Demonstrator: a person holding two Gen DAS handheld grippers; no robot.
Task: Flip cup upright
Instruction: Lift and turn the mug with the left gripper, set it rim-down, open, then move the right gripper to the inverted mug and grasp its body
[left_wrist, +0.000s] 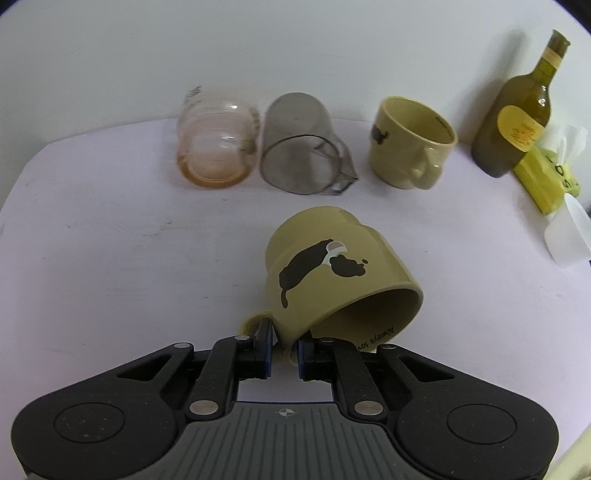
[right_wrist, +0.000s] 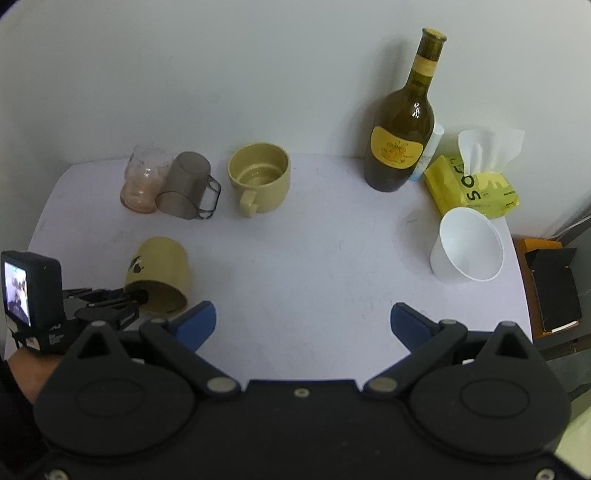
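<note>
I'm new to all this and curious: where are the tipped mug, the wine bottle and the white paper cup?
tipped mug (left_wrist: 332, 273): left wrist view, on its printed side.
wine bottle (right_wrist: 400, 147): right wrist view, on its yellow label.
white paper cup (right_wrist: 448, 254): right wrist view, on its outer wall.

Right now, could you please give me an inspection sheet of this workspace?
Surface: white table, faint scuffs.
Job's things: tan mug with dog print tilted, mouth toward the camera, rim pinched by the left gripper.
Clutter: second tan mug upright; pink glass cup and grey plastic cup on their sides, touching; wine bottle; yellow tissue pack; white paper cup, leaning.
Grippers: left shut on the mug's rim; right gripper open, empty, above the table.
Cables: nothing seen.
Surroundings: white wall; dark box on an orange stand beside the table.
</note>
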